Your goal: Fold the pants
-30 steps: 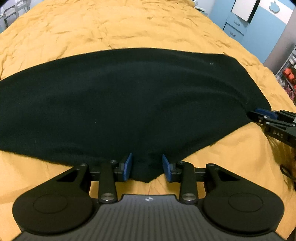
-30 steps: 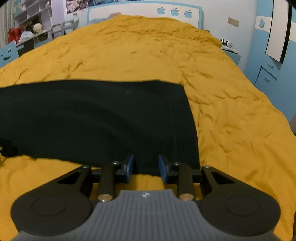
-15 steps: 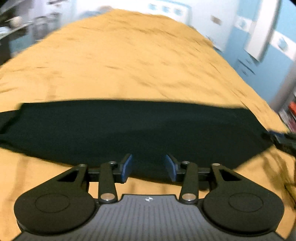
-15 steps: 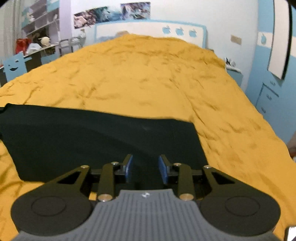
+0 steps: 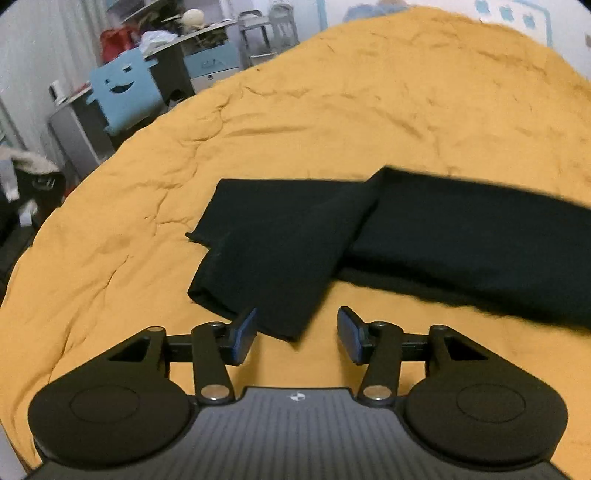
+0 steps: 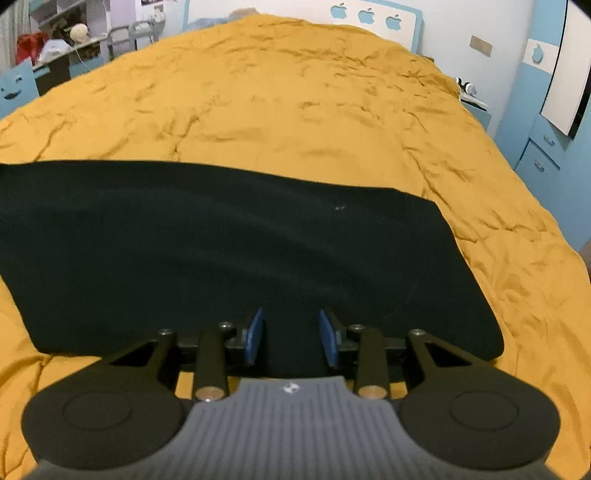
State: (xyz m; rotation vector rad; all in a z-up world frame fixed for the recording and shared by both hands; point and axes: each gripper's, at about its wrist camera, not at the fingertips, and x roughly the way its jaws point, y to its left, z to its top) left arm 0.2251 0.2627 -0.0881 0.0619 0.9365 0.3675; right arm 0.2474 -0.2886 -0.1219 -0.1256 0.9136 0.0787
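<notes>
Black pants (image 5: 461, 240) lie flat on an orange bed cover (image 5: 332, 110), with the leg ends (image 5: 266, 251) overlapping at the left. In the left wrist view my left gripper (image 5: 297, 325) hovers at the near corner of one leg end. Its jaws are opening, and that corner lies between the blue pads (image 5: 243, 328) without touching them. In the right wrist view the pants (image 6: 221, 240) spread wide across the cover (image 6: 295, 110). My right gripper (image 6: 291, 332) is over their near edge, fingers apart, with flat cloth showing in the gap.
A desk with clutter and a blue chair back with a smiling face (image 5: 125, 92) stand beyond the bed's left edge. Blue drawers (image 6: 543, 155) stand to the right. A headboard with apple shapes (image 6: 369, 16) is at the far end.
My left gripper has swung left along the pants from their middle to the leg ends, and its jaws have widened. The right gripper shifted a little over the near edge of the pants.
</notes>
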